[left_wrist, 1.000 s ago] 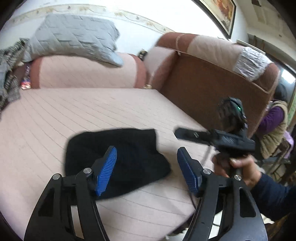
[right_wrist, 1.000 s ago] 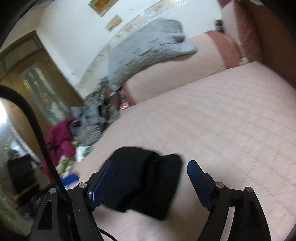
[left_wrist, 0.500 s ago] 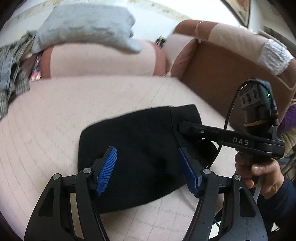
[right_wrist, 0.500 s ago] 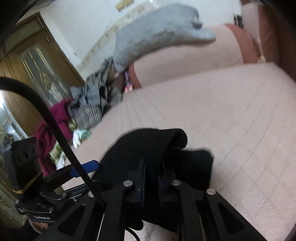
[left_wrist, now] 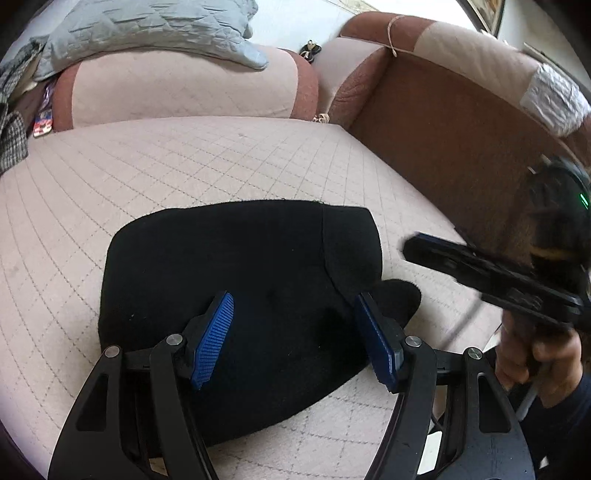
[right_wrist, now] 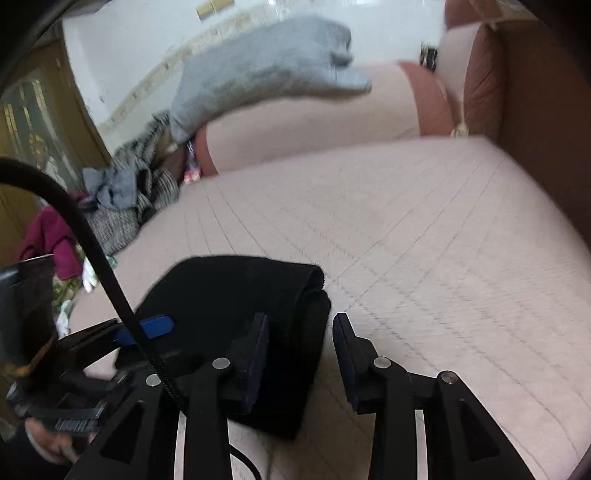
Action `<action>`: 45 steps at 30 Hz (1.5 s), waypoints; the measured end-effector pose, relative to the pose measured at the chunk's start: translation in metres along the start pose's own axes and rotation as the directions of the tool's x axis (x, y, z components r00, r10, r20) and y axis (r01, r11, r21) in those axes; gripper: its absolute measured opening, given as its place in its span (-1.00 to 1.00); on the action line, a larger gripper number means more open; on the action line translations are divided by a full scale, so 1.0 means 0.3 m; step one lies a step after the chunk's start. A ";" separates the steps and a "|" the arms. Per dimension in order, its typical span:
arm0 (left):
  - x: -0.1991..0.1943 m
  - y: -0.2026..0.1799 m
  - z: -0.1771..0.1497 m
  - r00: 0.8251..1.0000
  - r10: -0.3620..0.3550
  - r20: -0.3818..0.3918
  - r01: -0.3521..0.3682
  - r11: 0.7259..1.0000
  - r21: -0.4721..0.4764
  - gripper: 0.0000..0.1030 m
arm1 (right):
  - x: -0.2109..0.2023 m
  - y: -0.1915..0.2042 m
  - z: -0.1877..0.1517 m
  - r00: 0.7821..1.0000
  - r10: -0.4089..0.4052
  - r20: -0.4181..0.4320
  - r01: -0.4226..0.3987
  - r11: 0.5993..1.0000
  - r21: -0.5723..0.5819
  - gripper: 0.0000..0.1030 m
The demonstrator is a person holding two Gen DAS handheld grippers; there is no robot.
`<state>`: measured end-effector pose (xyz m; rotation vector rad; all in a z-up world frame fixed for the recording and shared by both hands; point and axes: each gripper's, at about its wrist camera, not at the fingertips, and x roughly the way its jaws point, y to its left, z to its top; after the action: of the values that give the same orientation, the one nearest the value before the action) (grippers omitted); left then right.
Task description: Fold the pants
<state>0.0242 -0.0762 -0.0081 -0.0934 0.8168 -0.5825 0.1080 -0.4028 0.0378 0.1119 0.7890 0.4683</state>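
Blue-padded fingers [left_wrist: 212, 334] of the left gripper [left_wrist: 295, 332] are seen spread wide at the bottom of the left wrist view, with nothing held between them; the black pants [left_wrist: 240, 288] are framed in the gap and lie beneath. The pants are shown folded into a compact dark bundle at lower centre of that frame, laid on the pink quilted sofa seat [left_wrist: 184, 170], with one small corner of cloth poking out to the right beside the right-hand pad. At the right edge of the same view, the right gripper [left_wrist: 480, 269] is pictured blurred, gripped by a hand [left_wrist: 535, 362], just clear of the bundle's right side.

From the right wrist view, the right gripper [right_wrist: 299, 354] is seen with its dark fingers [right_wrist: 255, 358] parted by a moderate gap and closed on nothing; the thick folded edge of the pants [right_wrist: 240, 295] is framed at lower centre, partly behind the left-hand finger and in the gap. The left gripper's blue pad [right_wrist: 155, 326] is glimpsed at lower left over the pants, behind a black cable [right_wrist: 92, 240].

A grey quilted blanket [left_wrist: 147, 26] is draped over the sofa back at the top of the frame. A heap of clothes [right_wrist: 122, 199] is visible at the left of the right wrist view, next to a wooden door [right_wrist: 33, 122].
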 end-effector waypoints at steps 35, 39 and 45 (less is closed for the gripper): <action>-0.120 0.055 0.001 0.975 0.134 0.177 -0.127 0.991 -0.048 0.32 | 0.046 0.114 0.011 0.997 0.071 -0.027 -0.071 0.997 -0.023 0.20; -0.117 0.053 -0.010 0.971 0.163 0.175 -0.161 0.987 -0.028 0.32 | 0.012 0.102 0.015 0.996 0.092 0.018 -0.092 0.996 -0.024 0.20; -0.120 0.078 -0.017 0.961 0.220 0.168 -0.216 0.975 -0.046 0.32 | 0.032 0.103 0.020 0.994 0.105 0.012 -0.105 0.994 0.006 0.20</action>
<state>0.0119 -0.0370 0.0050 -0.0759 0.6563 -0.3497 0.1067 -0.3705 0.0440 0.1634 0.7755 0.5642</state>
